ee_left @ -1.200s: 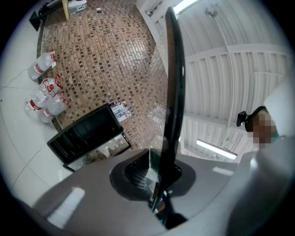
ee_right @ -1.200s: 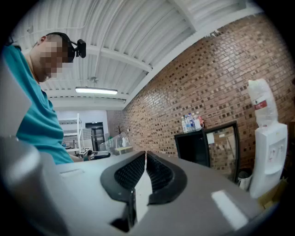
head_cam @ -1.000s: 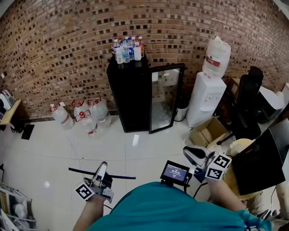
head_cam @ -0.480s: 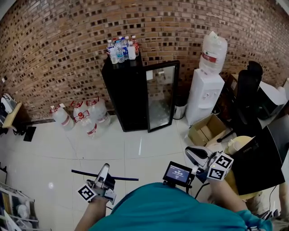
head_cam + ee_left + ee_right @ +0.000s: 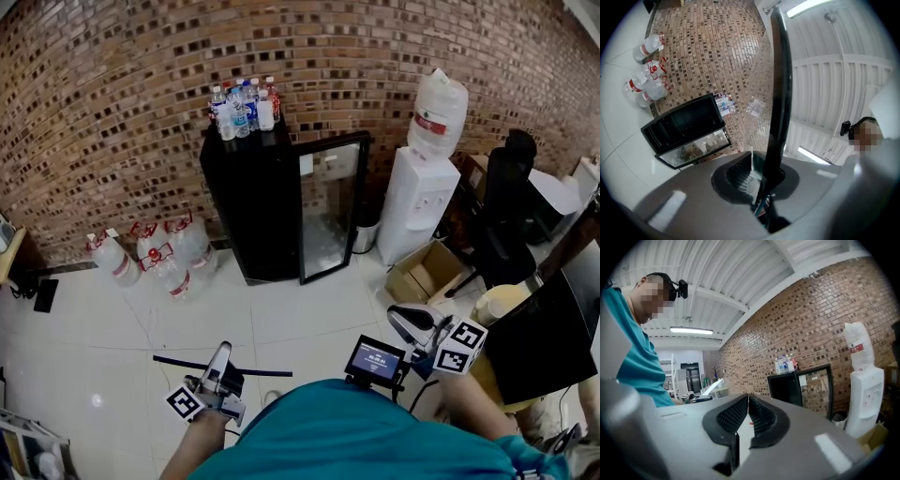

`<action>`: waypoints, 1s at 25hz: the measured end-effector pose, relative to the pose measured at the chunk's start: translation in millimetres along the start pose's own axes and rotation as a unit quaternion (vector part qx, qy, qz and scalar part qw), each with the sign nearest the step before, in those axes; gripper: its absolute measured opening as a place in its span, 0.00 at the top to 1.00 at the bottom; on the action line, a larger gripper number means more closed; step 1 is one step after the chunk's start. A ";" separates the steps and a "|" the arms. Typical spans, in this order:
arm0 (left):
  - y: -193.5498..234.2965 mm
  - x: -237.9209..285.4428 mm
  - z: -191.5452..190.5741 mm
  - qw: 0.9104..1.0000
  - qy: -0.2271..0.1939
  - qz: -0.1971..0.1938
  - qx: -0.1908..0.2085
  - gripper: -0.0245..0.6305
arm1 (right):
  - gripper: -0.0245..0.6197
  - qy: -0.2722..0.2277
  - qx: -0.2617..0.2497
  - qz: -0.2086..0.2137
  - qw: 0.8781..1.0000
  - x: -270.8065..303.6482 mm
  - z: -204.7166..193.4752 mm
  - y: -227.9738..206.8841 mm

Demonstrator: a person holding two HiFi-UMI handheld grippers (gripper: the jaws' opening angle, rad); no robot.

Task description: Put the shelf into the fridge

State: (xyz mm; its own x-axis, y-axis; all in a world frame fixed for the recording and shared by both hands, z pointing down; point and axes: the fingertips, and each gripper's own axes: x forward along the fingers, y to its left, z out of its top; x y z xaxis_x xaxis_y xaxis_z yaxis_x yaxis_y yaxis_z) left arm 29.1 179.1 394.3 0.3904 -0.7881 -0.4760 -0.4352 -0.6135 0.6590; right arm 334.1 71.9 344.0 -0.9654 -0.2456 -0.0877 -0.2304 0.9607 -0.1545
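We hold the shelf by its dark rim in the left hand-held gripper, clenched on it, low over the floor and well apart from the fridge, whose door stands open to receive it. The right hand-held gripper is clenched on nothing, probably free for steadying. The head view shows the shelf edge-on only; the fridge's rails cannot be made out.

Three views toward the brick wall
My head camera looks steeply down from afar; cameras on my left claw and right claw share the fridge.
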 end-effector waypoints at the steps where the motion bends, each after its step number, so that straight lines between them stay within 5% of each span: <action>1: 13.4 -1.1 9.8 1.000 0.001 -0.005 -0.005 0.90 | 0.96 0.001 -0.002 -0.005 1.000 14.4 -1.2 -0.9; 11: 120.1 0.1 115.4 0.998 0.044 -0.037 -0.034 0.90 | 0.96 0.013 -0.012 -0.046 0.999 166.0 4.0 -17.0; 18: 201.9 16.2 143.4 0.998 0.049 -0.023 -0.044 0.90 | 0.96 0.026 -0.012 -0.047 0.998 234.3 -12.8 -69.4; 25: 267.0 63.4 139.3 1.000 0.019 0.006 -0.014 0.90 | 0.96 0.022 -0.003 -0.005 1.000 260.6 -36.3 -171.2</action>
State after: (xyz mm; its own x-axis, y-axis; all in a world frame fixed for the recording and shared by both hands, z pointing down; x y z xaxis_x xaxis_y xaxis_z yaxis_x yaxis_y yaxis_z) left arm -175.3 -41.6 459.0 0.4156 -0.7927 -0.4460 -0.4180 -0.6020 0.6804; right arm 117.5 -151.9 383.4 -0.9675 -0.2492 -0.0422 -0.2406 0.9591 -0.1490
